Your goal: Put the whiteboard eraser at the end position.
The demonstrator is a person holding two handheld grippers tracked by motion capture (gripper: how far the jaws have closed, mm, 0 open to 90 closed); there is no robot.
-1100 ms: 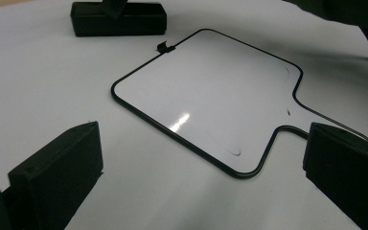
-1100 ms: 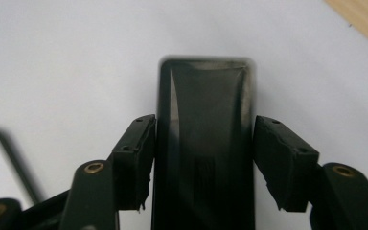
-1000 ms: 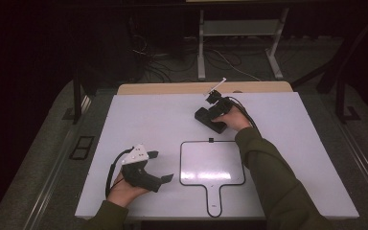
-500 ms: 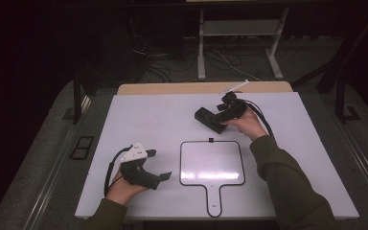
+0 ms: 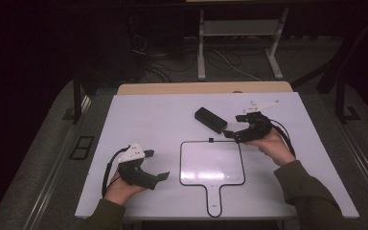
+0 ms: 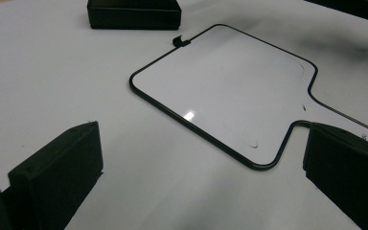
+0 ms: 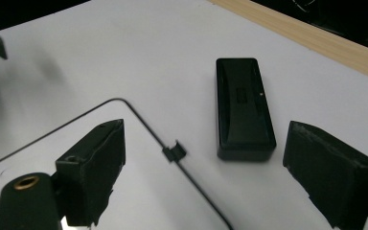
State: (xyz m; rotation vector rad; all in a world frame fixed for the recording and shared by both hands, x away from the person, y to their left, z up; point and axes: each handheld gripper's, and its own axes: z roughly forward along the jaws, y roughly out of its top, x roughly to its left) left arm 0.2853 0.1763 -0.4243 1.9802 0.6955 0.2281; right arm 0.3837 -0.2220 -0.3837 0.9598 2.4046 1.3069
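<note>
Holding your right claw [image 5: 232,133] low over the white worktop [image 5: 148,120], you have it pointed toward the black box [image 5: 210,120], with its jaws apart and nothing between them. Those jaws have just been opening, and the box lies free of them, flat on the worktop just beyond the tips. In the right gripper view the box [image 7: 243,108] sits ahead between the two jaws, well clear of both, its long side running away from you.

The box rests toward the far middle of the worktop, just past the top edge of the small whiteboard [image 5: 212,163], close to the black clip on that edge but apart from it. The whiteboard lies flat near the front middle, its handle pointing toward you.

Your left claw [image 5: 155,165] sits near the front left of the worktop, jaws wide apart and holding nothing, aimed toward the whiteboard. In the left gripper view the whiteboard [image 6: 230,91] stretches ahead between the jaws, with the box [image 6: 133,14] beyond it at the top edge.
</note>
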